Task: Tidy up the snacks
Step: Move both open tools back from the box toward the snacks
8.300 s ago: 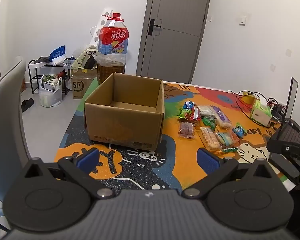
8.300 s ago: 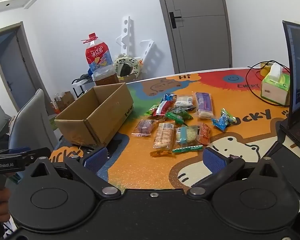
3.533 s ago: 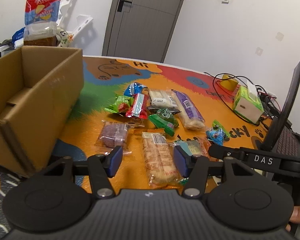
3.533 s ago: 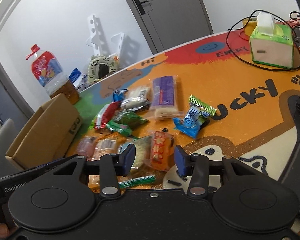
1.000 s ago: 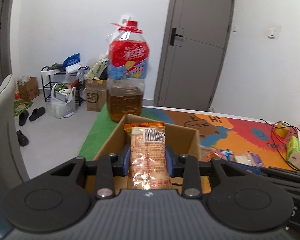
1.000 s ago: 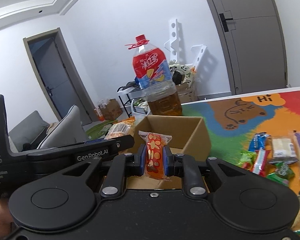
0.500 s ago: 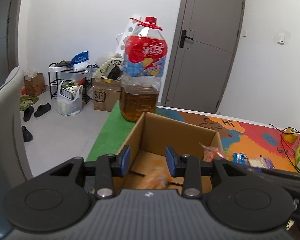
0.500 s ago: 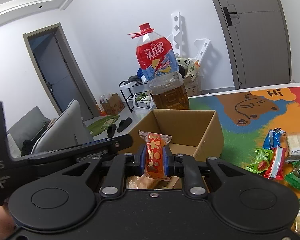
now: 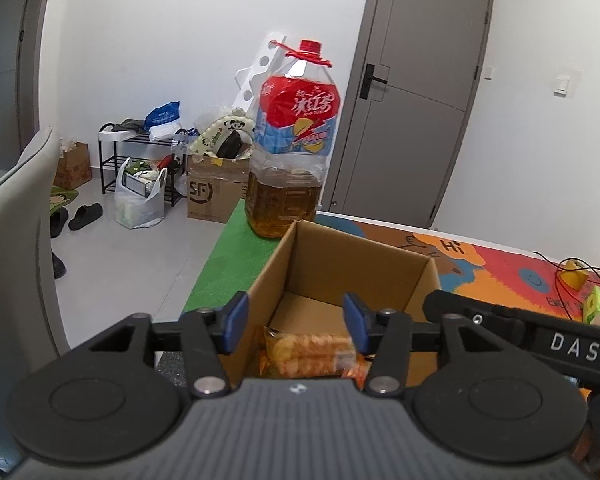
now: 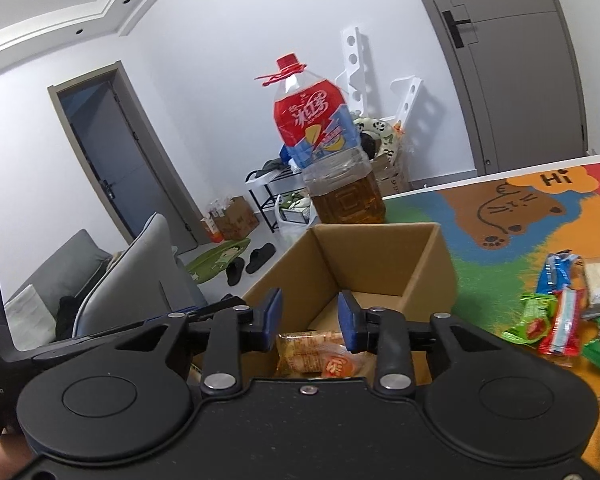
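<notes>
Snacks: the biscuit pack [image 9: 308, 346] and red packet [image 10: 338, 366] lie in my box [image 9: 364, 264]; both jaws have just been opening, nothing held, over it.

Your left gripper [image 9: 296, 322]: jaws just opened, nothing between them, above the box.
Cardboard box [image 9: 380, 264]: open, at your 12 o'clock.
Biscuit packet [image 9: 312, 350]: lying on the box floor.
Oil bottle [image 9: 294, 148]: upright behind the box, 12 o'clock.
</notes>
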`<action>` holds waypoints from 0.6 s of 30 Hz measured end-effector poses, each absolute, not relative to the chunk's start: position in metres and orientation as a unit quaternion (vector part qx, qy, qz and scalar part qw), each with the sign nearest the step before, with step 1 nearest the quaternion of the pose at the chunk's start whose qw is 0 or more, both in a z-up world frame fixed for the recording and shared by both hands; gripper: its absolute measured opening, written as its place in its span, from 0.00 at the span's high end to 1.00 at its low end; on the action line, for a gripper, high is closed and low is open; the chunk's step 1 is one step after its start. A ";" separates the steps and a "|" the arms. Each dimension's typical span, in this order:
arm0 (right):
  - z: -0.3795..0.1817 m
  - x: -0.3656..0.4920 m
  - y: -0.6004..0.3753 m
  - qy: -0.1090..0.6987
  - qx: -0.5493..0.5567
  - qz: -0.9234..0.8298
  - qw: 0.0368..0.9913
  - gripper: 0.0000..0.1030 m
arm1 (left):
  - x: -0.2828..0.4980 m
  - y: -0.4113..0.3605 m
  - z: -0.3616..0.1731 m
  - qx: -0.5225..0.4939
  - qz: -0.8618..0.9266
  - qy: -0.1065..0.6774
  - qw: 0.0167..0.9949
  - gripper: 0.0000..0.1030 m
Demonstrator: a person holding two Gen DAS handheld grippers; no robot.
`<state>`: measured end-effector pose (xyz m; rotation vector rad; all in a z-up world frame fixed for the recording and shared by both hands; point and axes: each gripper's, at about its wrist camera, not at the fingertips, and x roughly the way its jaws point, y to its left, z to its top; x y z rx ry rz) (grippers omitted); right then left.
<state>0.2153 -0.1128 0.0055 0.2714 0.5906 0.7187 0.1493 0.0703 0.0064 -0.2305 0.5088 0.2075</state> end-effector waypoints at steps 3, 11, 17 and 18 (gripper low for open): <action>0.004 0.214 -0.124 0.289 0.133 0.339 0.885 0.65 | 0.147 0.064 0.008 -0.116 0.094 0.251 0.956 0.31; -0.005 0.210 -0.159 0.299 0.134 0.307 0.894 0.48 | 0.141 0.040 0.009 -0.108 0.072 0.255 0.958 0.18; -0.010 0.206 -0.189 0.301 0.140 0.288 0.898 0.36 | 0.140 0.021 0.009 -0.107 0.059 0.263 0.957 0.17; -0.010 0.205 -0.195 0.301 0.140 0.286 0.899 0.34 | 0.140 0.017 0.008 -0.108 0.056 0.264 0.957 0.17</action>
